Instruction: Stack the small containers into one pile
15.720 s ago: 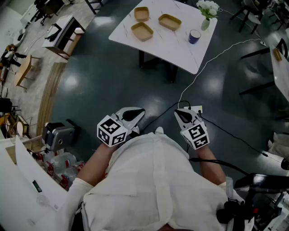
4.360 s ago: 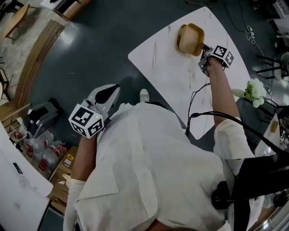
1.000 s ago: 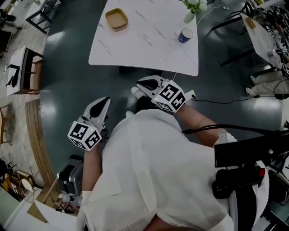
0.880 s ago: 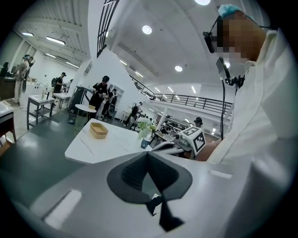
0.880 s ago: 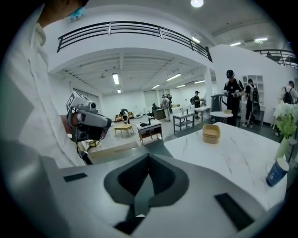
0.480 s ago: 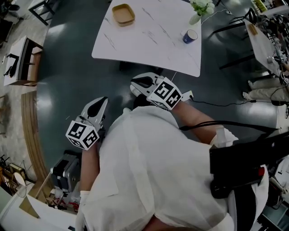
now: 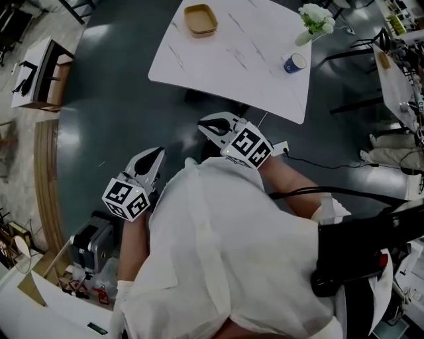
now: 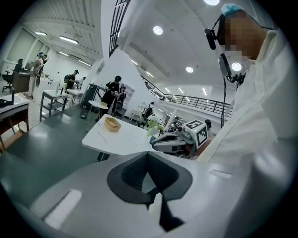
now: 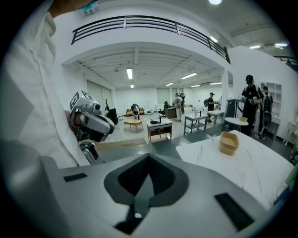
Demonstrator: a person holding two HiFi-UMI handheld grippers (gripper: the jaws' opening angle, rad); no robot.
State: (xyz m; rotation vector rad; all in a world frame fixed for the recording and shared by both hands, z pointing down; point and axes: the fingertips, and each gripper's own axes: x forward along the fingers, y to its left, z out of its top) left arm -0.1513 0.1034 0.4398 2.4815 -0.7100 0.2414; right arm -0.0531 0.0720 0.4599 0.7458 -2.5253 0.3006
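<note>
Tan containers (image 7: 201, 19), piled near the table (image 7: 232, 56) edge, could spill if knocked; left gripper (image 7: 156, 153) and right gripper (image 7: 205, 124) hang closed, empty.

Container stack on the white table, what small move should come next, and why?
Probably none beyond resting both grippers. The containers already sit nested in one pile on the table, no loose container shows, and the left gripper and right gripper are shut, empty, over the floor short of the table.
</note>
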